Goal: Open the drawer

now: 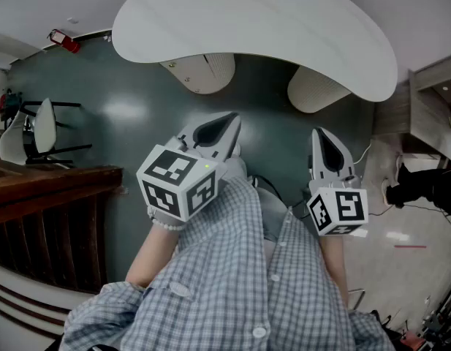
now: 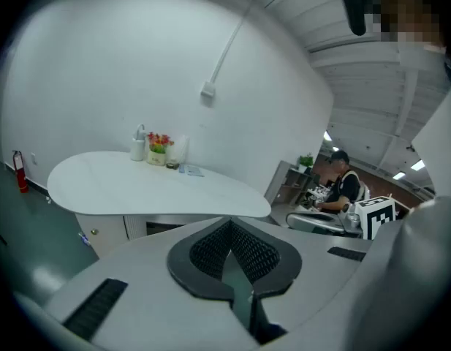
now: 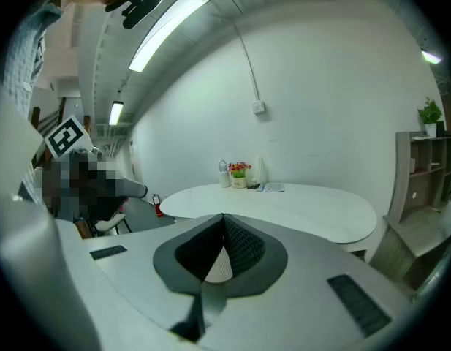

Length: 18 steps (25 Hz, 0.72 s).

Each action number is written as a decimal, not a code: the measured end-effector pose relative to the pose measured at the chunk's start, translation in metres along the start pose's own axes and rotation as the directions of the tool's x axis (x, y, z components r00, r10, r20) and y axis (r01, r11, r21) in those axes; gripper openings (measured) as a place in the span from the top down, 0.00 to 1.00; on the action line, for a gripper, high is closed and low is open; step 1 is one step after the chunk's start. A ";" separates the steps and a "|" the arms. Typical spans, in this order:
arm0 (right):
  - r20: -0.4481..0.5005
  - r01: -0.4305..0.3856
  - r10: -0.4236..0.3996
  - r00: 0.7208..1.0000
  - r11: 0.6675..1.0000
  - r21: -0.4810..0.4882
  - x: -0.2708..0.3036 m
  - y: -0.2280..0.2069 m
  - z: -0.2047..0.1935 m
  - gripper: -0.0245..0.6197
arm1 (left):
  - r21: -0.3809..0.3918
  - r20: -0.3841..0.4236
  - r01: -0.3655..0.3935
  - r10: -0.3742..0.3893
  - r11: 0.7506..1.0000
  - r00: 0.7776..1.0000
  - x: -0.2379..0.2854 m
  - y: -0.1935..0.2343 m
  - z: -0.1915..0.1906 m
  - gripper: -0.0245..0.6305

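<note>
A white curved table stands ahead on two pale rounded pedestals. In the left gripper view a pale cabinet with a small knob sits under the table's left end; I cannot make out a drawer front clearly. Both grippers are held in the air well short of the table and touch nothing. My left gripper is shut, its ribbed pads meeting with nothing between them. My right gripper hangs to its right, also shut and empty.
Flowers and a bottle stand at the table's far edge by the wall. A chair and a dark wooden counter are at the left, a red extinguisher by the wall, shelving at the right. A seated person is off to the right.
</note>
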State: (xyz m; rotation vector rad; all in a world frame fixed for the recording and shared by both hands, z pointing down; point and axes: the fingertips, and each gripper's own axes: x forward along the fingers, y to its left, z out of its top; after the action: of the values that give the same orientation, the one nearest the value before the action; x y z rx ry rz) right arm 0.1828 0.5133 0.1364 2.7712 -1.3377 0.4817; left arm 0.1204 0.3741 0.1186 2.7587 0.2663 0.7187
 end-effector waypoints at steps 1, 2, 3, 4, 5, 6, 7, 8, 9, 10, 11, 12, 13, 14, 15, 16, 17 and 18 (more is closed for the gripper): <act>-0.001 0.000 0.000 1.000 1.000 -0.001 -0.001 -0.001 0.000 0.95 | 0.001 0.000 0.000 0.000 1.000 1.000 0.001 -0.001 0.000 0.96; -0.001 0.000 0.000 1.000 1.000 -0.001 -0.001 -0.002 -0.001 0.95 | 0.001 0.000 0.001 -0.001 1.000 1.000 0.001 -0.002 0.000 0.96; -0.001 0.000 0.000 1.000 1.000 -0.001 -0.002 -0.003 -0.001 0.95 | 0.002 0.000 0.002 -0.002 1.000 1.000 0.002 -0.004 0.000 0.96; -0.002 0.000 0.000 1.000 1.000 -0.001 -0.002 -0.003 -0.001 0.95 | 0.002 0.000 0.003 -0.003 1.000 1.000 0.002 -0.004 -0.001 0.96; -0.003 0.000 0.000 1.000 1.000 -0.001 -0.003 -0.004 -0.002 0.95 | 0.002 -0.001 0.004 -0.004 1.000 1.000 0.003 -0.005 -0.001 0.96; -0.005 0.000 0.000 1.000 1.000 -0.002 -0.003 -0.004 -0.003 0.95 | 0.002 -0.001 0.005 -0.005 1.000 1.000 0.003 -0.006 -0.001 0.96; -0.006 0.000 0.000 1.000 1.000 -0.003 -0.003 -0.004 -0.003 0.95 | 0.002 -0.001 0.005 -0.005 1.000 1.000 0.003 -0.006 -0.002 0.96; -0.006 -0.001 0.001 1.000 1.000 -0.004 -0.003 -0.004 -0.003 0.95 | 0.002 0.000 0.005 -0.005 1.000 1.000 0.003 -0.006 -0.002 0.96; -0.005 -0.001 0.001 1.000 1.000 -0.003 -0.004 -0.004 -0.003 0.95 | 0.001 0.000 0.005 -0.005 1.000 1.000 0.003 -0.006 -0.002 0.96; -0.003 -0.002 0.002 1.000 1.000 0.000 -0.004 -0.004 -0.003 0.95 | 0.001 0.001 0.003 -0.003 1.000 1.000 0.003 -0.006 -0.002 0.96; -0.001 -0.003 0.003 1.000 1.000 0.004 -0.004 -0.004 -0.003 0.95 | 0.000 0.002 0.002 -0.002 1.000 1.000 0.003 -0.006 -0.002 0.96; 0.001 -0.004 0.004 1.000 1.000 0.009 -0.004 -0.004 -0.003 0.95 | -0.001 0.003 0.000 0.000 1.000 1.000 0.002 -0.006 -0.002 0.96; 0.001 -0.007 0.007 1.000 1.000 0.011 -0.004 -0.004 -0.003 0.95 | -0.003 0.005 -0.003 0.003 1.000 1.000 0.001 -0.007 -0.003 0.96; 0.001 -0.009 0.009 1.000 1.000 0.009 -0.005 -0.004 -0.003 0.95 | -0.005 0.007 -0.006 0.006 1.000 1.000 0.000 -0.007 -0.003 0.96; 0.000 -0.013 0.013 1.000 1.000 0.005 -0.005 -0.003 -0.003 0.95 | -0.008 0.009 -0.011 0.011 1.000 1.000 -0.001 -0.007 -0.004 0.96; -0.003 -0.017 0.017 1.000 1.000 -0.002 -0.005 -0.002 -0.004 0.95 | -0.011 0.012 -0.016 0.016 1.000 1.000 -0.003 -0.007 -0.004 0.96; -0.008 -0.024 0.024 1.000 1.000 -0.007 -0.005 -0.001 -0.005 0.95 | -0.016 0.015 -0.023 0.023 1.000 1.000 -0.005 -0.006 -0.004 0.96; -0.014 -0.032 0.032 0.999 0.999 -0.010 -0.004 0.000 -0.006 0.95 | -0.022 0.018 -0.031 0.031 0.999 0.999 -0.007 -0.005 -0.005 0.96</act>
State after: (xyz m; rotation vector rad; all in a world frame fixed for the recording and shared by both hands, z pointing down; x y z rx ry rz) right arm 0.1786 0.5170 0.1405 2.7368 -1.3801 0.4927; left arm 0.1117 0.3788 0.1181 2.7528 0.2109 0.6992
